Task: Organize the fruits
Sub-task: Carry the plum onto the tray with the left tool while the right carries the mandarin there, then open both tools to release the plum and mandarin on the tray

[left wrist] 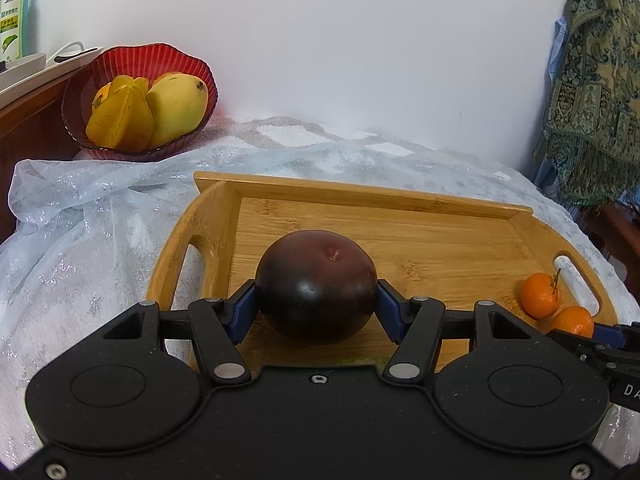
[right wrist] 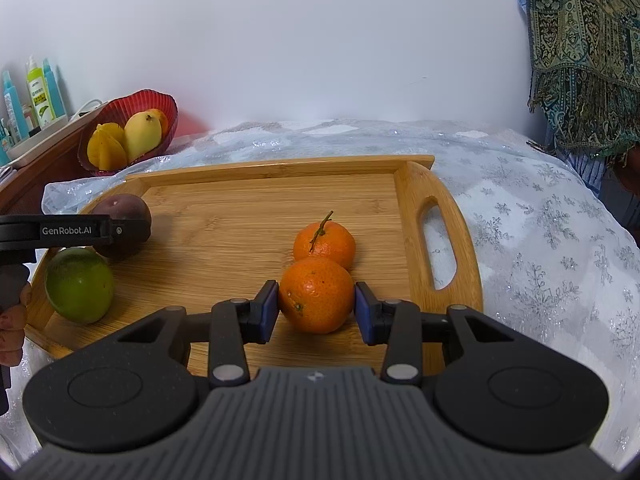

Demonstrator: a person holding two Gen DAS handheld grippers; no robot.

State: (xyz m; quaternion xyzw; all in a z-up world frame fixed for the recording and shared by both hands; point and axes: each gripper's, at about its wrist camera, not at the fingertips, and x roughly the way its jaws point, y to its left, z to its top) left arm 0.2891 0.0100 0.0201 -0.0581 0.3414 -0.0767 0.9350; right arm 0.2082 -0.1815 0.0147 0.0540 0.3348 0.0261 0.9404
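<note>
The left hand-held gripper (left wrist: pixel 316 306) clamps the dark plum (left wrist: pixel 316 286) on the wooden tray (left wrist: pixel 360 192); the right hand-held gripper (right wrist: pixel 316 310) pinches the near orange (right wrist: pixel 316 295), both probably bound for the red bowl (left wrist: pixel 140 60) of fruit.

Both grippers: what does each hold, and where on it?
Left gripper clamps the dark purple fruit across its widest sides. Right gripper brackets the near tangerine at its sides; firm contact cannot be told.
</note>
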